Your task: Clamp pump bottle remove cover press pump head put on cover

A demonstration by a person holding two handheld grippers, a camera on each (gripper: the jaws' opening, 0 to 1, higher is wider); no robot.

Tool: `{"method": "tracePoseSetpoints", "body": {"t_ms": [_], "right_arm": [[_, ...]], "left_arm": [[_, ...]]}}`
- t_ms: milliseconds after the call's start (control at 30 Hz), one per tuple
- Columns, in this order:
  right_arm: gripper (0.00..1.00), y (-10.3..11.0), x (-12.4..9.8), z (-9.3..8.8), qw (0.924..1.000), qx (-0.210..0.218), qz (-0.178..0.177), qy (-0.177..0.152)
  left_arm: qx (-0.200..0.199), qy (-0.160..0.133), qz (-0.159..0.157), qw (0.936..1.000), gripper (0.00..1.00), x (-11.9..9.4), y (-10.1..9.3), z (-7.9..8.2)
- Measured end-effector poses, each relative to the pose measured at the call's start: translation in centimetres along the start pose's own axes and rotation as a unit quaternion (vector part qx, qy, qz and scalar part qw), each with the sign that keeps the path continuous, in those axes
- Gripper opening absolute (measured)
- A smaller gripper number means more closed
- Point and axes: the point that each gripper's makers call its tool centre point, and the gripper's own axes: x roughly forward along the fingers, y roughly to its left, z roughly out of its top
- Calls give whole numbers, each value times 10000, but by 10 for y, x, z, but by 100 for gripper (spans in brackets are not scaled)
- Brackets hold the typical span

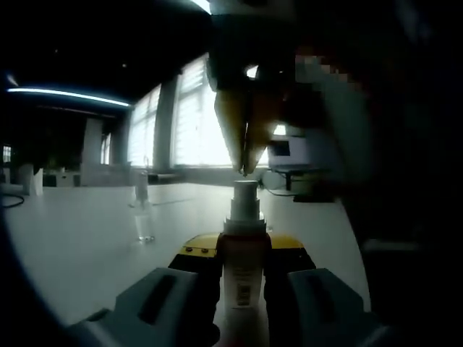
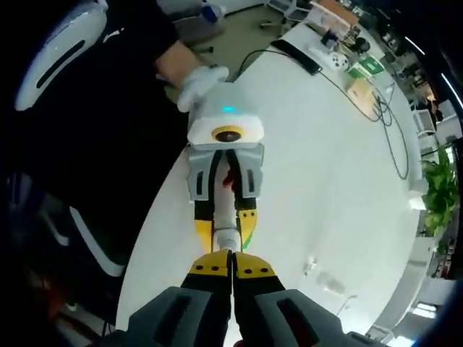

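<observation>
White table (image 2: 347,166), left gripper (image 1: 244,278) fingers clamped on pump bottle (image 1: 244,253), right gripper (image 2: 232,271) fingers closed, tips touching pump head (image 1: 244,191).

Potted plant (image 2: 438,189), black cable (image 2: 365,101)

pump bottle (image 1: 242,249): 1 | clear cover (image 1: 143,224): 1 | tongs: 2, left (image 1: 242,278), right (image 2: 232,269) | white table (image 1: 79,238): 1

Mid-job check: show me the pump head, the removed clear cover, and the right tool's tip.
pump head (image 1: 244,194): left gripper view, on its white upper part.
clear cover (image 1: 144,228): left gripper view, on its side wall, standing on the table.
right tool (image 1: 244,171): left gripper view, on its closed tip above the pump head.
</observation>
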Motion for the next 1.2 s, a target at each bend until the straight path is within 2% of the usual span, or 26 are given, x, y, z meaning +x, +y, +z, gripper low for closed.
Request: {"method": "tracePoseSetpoints", "body": {"t_ms": [167,367,633,767,1200], "right_arm": [[0,-3,-1,1,9999,70,-94,-67],[0,2,0,4,9999,61,-12,-93],[0,-1,1,-2,9999,100,-18,36],[0,0,1,-1,9998,200,8,-6],[0,1,2,-1,10000,86,9,35]], "left_arm": [[-5,1,0,10000,13,0,0,0],[-4,0,3,10000,13,0,1,0],[-12,4,8,10000,13,0,1,0],[-14,4,6,10000,13,0,1,0],[-13,1,-2,10000,13,-1,1,-1]]}}
